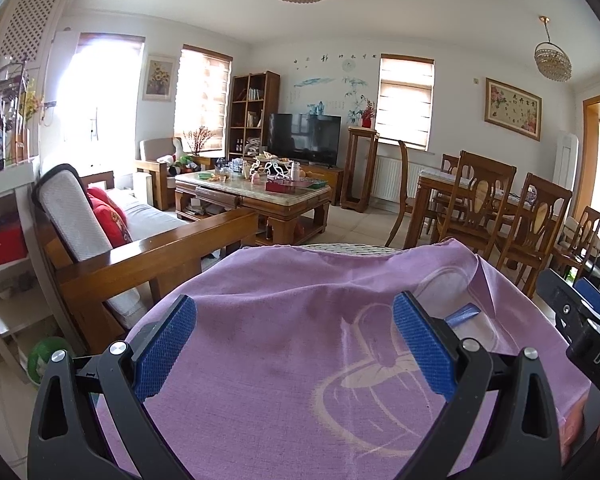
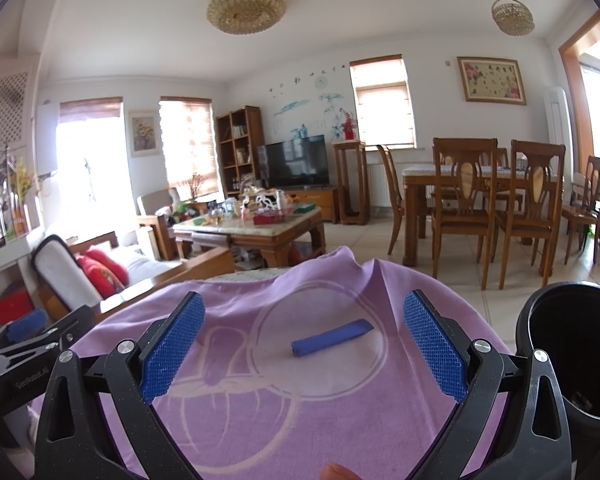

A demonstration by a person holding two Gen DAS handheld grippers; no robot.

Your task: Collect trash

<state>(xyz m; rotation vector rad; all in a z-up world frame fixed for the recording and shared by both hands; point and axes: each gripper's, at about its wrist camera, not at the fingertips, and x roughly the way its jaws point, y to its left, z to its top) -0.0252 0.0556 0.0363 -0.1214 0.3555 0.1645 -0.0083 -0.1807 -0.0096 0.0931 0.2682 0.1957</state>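
Note:
A small blue wrapper (image 2: pixel 332 337) lies on a purple cloth (image 2: pixel 284 392) that covers a low surface. My right gripper (image 2: pixel 304 336) is open and empty, with the wrapper lying between and just beyond its blue pads (image 2: pixel 434 346). A black bin (image 2: pixel 572 348) stands open at the right of the cloth. My left gripper (image 1: pixel 294 340) is open and empty over the cloth (image 1: pixel 260 380); the wrapper (image 1: pixel 462 314) peeks out past its right pad (image 1: pixel 422 346). The right gripper's body (image 1: pixel 584 320) shows at the left view's right edge.
A wooden sofa (image 1: pixel 140 248) with red cushions stands at the left. A cluttered coffee table (image 1: pixel 256 196) stands ahead, with a TV (image 1: pixel 304 138) behind it. A dining table with chairs (image 2: pixel 496 196) stands to the right on a tiled floor.

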